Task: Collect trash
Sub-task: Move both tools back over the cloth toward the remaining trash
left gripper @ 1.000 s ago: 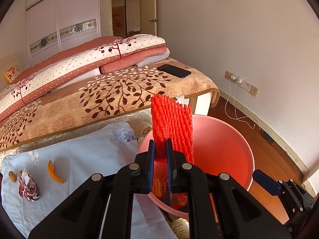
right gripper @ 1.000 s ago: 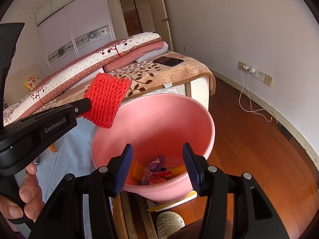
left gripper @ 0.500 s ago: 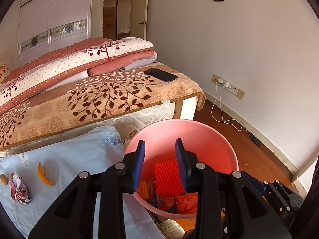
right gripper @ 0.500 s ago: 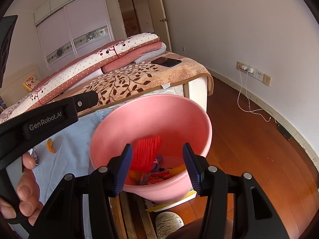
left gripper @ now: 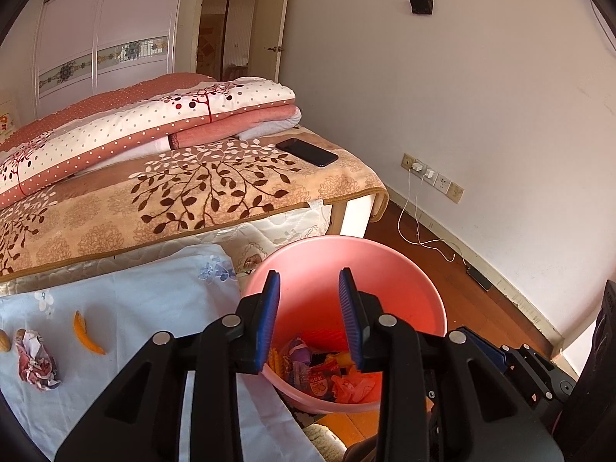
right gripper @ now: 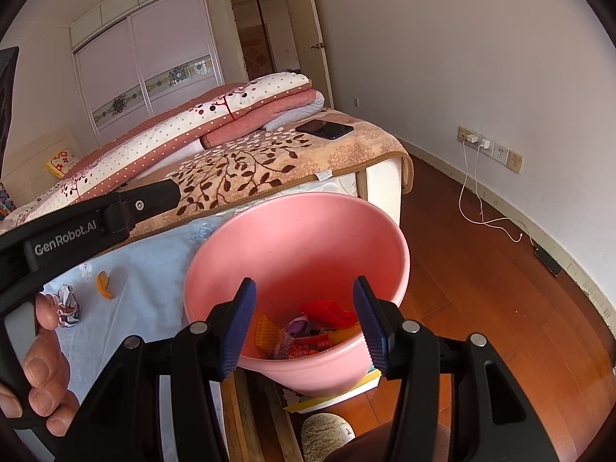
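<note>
A pink bin point(left gripper: 404, 269) stands on the floor by the bed; it also shows in the right wrist view point(right gripper: 308, 227). It holds wrappers and the red foam net point(right gripper: 327, 312). My left gripper point(left gripper: 310, 321) is open and empty above the bin. My right gripper point(right gripper: 304, 323) is open and empty just in front of the bin. On the pale blue sheet point(left gripper: 134, 308) lie an orange peel point(left gripper: 86, 333), a crumpled paper ball point(left gripper: 36, 360) and a brown scrap point(left gripper: 4, 340).
The bed with a leaf-patterned blanket point(left gripper: 192, 192), folded quilts point(left gripper: 154, 123) and a black phone point(left gripper: 307, 151) lies behind. Wall sockets with a white cable point(left gripper: 423, 177) are at the right. Wooden floor point(right gripper: 481, 277) surrounds the bin.
My left gripper opened and let go of the red foam net, which fell into the pink bin. The left gripper then drew back a little. The right gripper stayed put.
</note>
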Demonstrator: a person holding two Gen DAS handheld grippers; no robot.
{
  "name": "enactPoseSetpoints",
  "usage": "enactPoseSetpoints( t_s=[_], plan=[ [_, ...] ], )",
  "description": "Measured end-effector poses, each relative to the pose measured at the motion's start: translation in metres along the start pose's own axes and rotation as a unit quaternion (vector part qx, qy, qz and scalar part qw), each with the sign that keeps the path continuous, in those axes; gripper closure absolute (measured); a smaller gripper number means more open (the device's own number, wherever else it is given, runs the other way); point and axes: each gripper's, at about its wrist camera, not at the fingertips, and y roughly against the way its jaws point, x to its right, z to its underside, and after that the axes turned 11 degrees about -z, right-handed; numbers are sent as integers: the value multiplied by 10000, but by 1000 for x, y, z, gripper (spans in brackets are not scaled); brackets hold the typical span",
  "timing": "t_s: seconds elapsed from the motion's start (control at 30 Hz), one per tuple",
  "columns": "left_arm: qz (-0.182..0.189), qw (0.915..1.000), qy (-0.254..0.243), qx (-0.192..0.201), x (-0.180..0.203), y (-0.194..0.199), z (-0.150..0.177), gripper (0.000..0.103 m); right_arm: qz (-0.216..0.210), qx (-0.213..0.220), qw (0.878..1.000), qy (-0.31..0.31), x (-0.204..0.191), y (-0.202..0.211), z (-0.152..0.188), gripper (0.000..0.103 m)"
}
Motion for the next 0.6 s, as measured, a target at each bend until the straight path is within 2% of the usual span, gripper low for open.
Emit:
enactPoseSetpoints(
  t_s=[0.37,0.6],
  plan=[
    [-489,9986,185,-116,-39,32,18,71,-324,104,9989,332,-37,9,1,48],
    [-1100,9931,400,-73,-78,61,31,71,-649,172,9954,676,-80,17,7,45]
  ],
)
